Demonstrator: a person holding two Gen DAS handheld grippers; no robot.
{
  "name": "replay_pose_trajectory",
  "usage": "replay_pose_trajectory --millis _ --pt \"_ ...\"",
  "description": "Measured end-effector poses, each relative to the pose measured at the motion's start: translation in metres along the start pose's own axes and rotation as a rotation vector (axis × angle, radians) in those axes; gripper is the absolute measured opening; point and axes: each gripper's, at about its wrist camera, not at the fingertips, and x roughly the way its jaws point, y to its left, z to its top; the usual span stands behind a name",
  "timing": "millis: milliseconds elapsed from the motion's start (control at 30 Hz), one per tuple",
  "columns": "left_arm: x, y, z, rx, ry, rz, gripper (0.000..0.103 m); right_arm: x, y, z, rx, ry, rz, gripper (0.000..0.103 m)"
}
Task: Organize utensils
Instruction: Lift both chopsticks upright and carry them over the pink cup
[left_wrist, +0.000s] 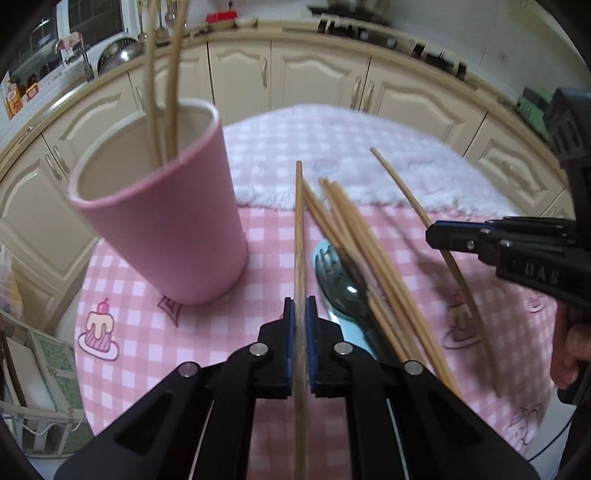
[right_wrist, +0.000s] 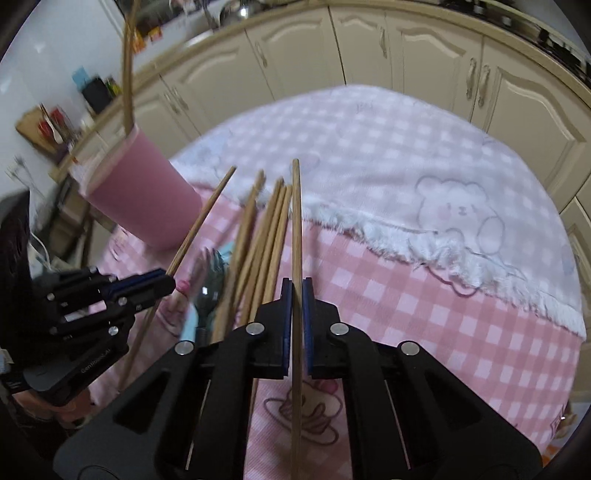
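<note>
While the round table under its pink checked cloth (left_wrist: 140, 295) bears everything, the tall pink plastic cup (left_wrist: 166, 229) stands upright holding two bamboo chopsticks (left_wrist: 162, 92). Loose chopsticks (left_wrist: 354, 229) lie over a dark fork (left_wrist: 332, 266). The left gripper (left_wrist: 300, 306) and right gripper (right_wrist: 296, 291) each pinch one chopstick.

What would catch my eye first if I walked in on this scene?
Probably the two black tools, each pinching a single wooden chopstick: the left tool holds one chopstick, the right tool another chopstick. Left of them a tall pink cup stands on the pink checked cloth with chopsticks already poking out. Between the tools lies a loose pile of chopsticks across a blue-green spoon.
</note>
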Motion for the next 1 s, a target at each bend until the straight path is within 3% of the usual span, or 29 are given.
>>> replay_pose_trajectory --millis 467,667,1000 --pt "-0.092 0.019 -0.01 -0.089 -0.359 -0.053 0.006 -0.066 0.022 0.005 -0.011 -0.241 0.126 0.006" --pt "-0.13 0.036 0.002 -0.136 -0.538 -0.037 0.006 -0.089 0.044 0.019 -0.052 -0.317 0.142 0.006" --pt "-0.172 0.06 0.032 -0.183 -0.729 0.011 0.006 -0.128 0.083 0.061 -0.15 -0.438 0.179 0.006"
